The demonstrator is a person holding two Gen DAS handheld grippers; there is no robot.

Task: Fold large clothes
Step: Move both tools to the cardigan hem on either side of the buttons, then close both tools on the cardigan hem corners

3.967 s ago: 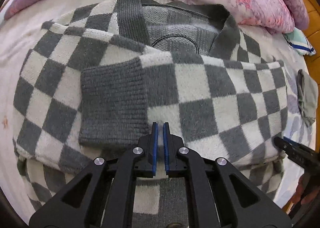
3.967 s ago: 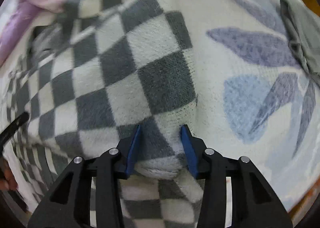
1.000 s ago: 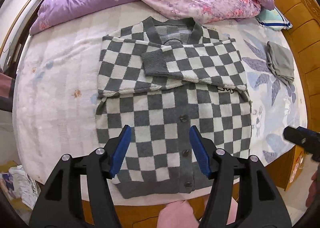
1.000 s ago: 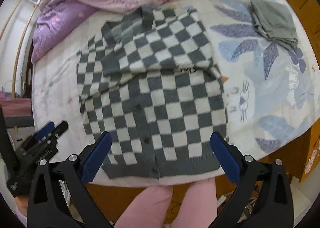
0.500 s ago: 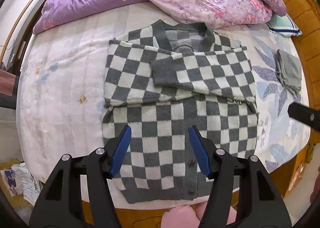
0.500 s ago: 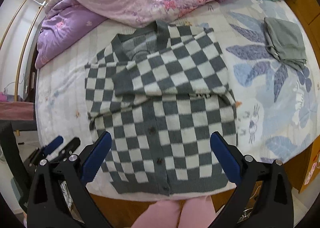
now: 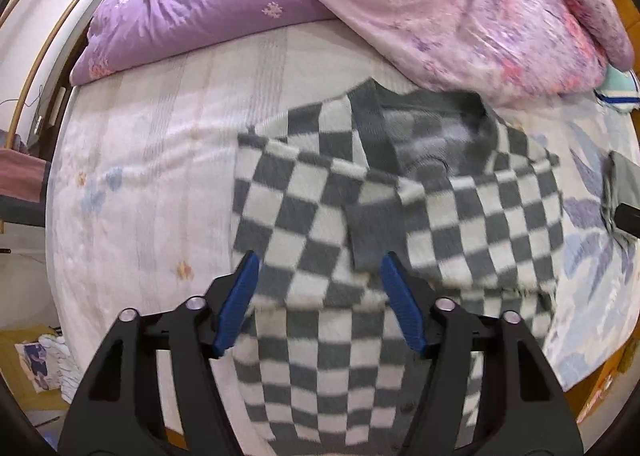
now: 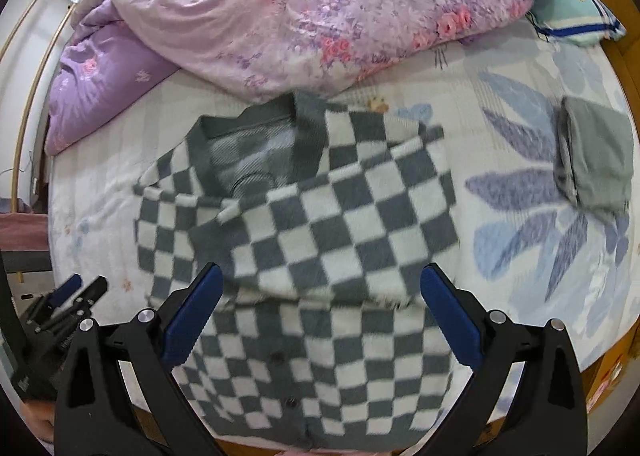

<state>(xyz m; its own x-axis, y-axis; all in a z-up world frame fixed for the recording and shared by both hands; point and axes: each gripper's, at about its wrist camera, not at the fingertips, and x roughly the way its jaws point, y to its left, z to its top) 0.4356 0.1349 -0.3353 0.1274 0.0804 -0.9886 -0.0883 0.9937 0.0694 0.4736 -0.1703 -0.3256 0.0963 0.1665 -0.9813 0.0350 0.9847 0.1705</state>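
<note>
Left gripper (image 7: 320, 304) and right gripper (image 8: 320, 312) both gape wide, holding nothing. Checkered cardigan (image 8: 320, 224) lies flat beneath and ahead of them, sleeves crossed.

A pink floral quilt (image 8: 320, 8) is heaped at the far side of the bed (image 7: 152, 160), beside a purple quilt (image 7: 192, 16). A folded grey garment (image 8: 596, 160) lies on the leaf-print sheet (image 8: 520, 184), a striped pillow (image 8: 576, 20) beyond it

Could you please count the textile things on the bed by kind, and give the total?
Grey-and-white checkered knitted cardigan: 1
Folded plain grey garment: 1
Quilts, one plain purple and one pink floral: 2
Pale green pillow with blue stripe: 1
Total: 5
</note>
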